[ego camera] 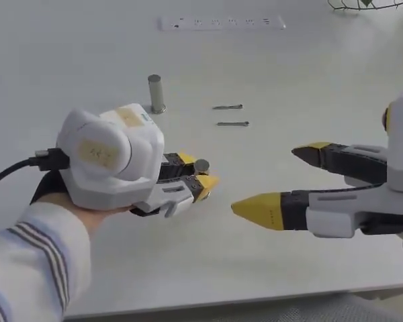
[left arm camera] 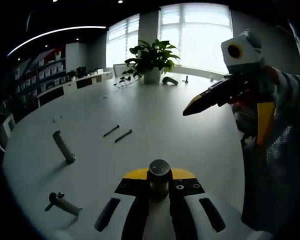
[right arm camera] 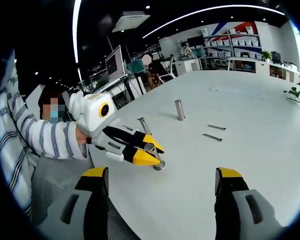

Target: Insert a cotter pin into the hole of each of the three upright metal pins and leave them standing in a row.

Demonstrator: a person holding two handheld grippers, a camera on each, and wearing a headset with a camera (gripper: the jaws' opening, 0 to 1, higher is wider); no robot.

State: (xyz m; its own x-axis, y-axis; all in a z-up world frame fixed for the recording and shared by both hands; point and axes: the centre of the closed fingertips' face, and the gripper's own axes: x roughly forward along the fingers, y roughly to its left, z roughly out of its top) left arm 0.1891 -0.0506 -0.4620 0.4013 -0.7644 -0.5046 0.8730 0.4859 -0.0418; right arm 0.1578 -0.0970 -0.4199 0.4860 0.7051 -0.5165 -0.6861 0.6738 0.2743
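With the left gripper [ego camera: 200, 172] pinching a metal pin [left arm camera: 159, 170] near the table's [ego camera: 322, 80] front edge and the right gripper [ego camera: 264, 180] spread, the seemingly flat cotter pins [ego camera: 232, 123] could slip from it.

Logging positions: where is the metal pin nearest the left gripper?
Head view, left of centre: the metal pin stands on the table, clamped in the left gripper, nearer than two loose cotter pins.
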